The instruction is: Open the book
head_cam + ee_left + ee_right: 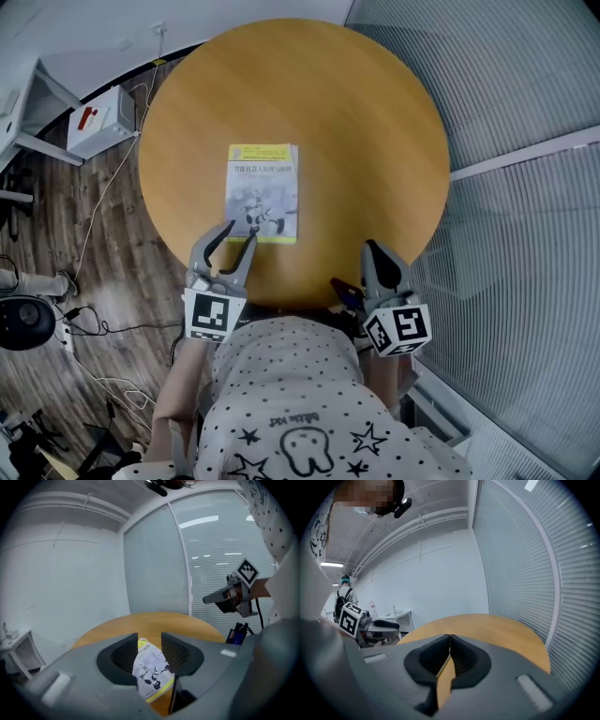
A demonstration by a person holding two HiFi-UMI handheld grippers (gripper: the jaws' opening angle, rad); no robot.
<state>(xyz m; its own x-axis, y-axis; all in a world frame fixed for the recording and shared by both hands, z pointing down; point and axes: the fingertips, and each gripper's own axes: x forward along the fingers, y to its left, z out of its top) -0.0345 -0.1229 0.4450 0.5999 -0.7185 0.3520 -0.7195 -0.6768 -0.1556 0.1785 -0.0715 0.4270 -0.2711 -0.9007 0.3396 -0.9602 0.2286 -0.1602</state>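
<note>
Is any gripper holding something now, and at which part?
Nothing is held. The left gripper is open, its jaws at the near edge of the closed book, not gripping it; the right gripper is shut on nothing.

Round wooden table [375,122], pale grain. Plank floor [47,216] to its left. A white box [98,120] with a red mark stands there, near the table edge, and thin cables [94,220] trail across the boards. Black round device [21,322] at far left. Small blue-and-black object [345,295] at the table's near edge. Slatted blinds [525,103] on the right. Right gripper view: white desk [396,617] against the wall, with a person [345,595] standing left of it.
</note>
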